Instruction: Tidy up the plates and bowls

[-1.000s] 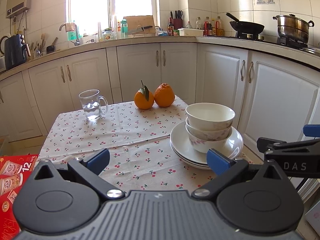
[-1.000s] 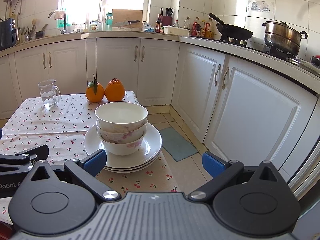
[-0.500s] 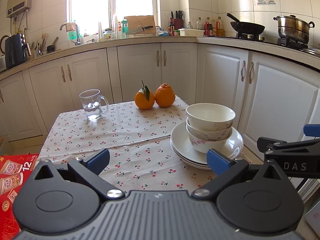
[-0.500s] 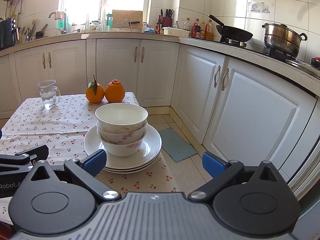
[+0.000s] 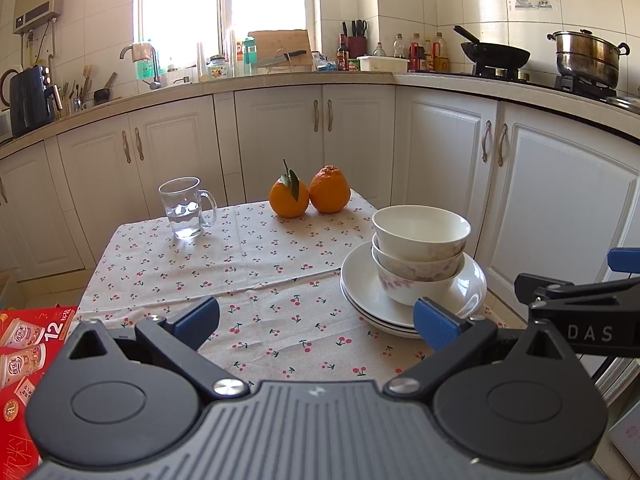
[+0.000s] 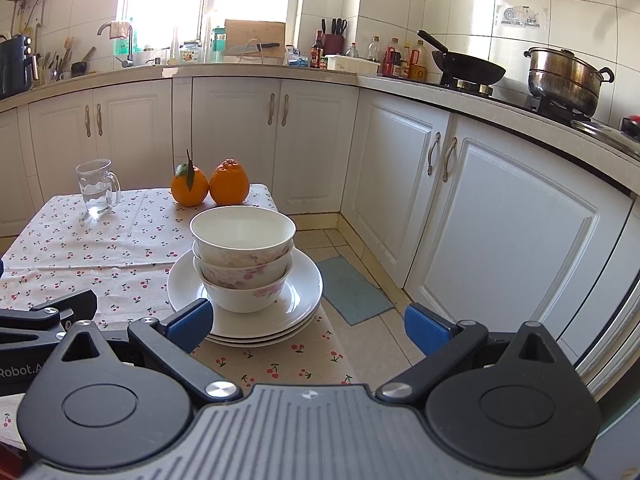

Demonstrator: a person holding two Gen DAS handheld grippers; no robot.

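Note:
Three white bowls (image 5: 420, 240) with pink flowers are nested on a stack of white plates (image 5: 360, 292) at the table's right front corner. The stack also shows in the right wrist view, bowls (image 6: 242, 256) on plates (image 6: 304, 284). My left gripper (image 5: 316, 316) is open and empty, above the cloth to the left of the stack. My right gripper (image 6: 306, 322) is open and empty, just in front of the plates, its left fingertip (image 6: 190, 322) near the plate rim. The right gripper also shows at the right edge of the left wrist view (image 5: 576, 300).
The table carries a cherry-print cloth (image 5: 260, 256). A glass mug (image 5: 186, 208) with water and two oranges (image 5: 306, 192) stand at the far side. A red box (image 5: 24, 344) lies left of the table. White cabinets (image 6: 500, 216) and a floor mat (image 6: 352, 290) lie to the right.
Both grippers have barely moved; the right gripper has crept slightly toward the stack. Nothing was taken hold of or let go.

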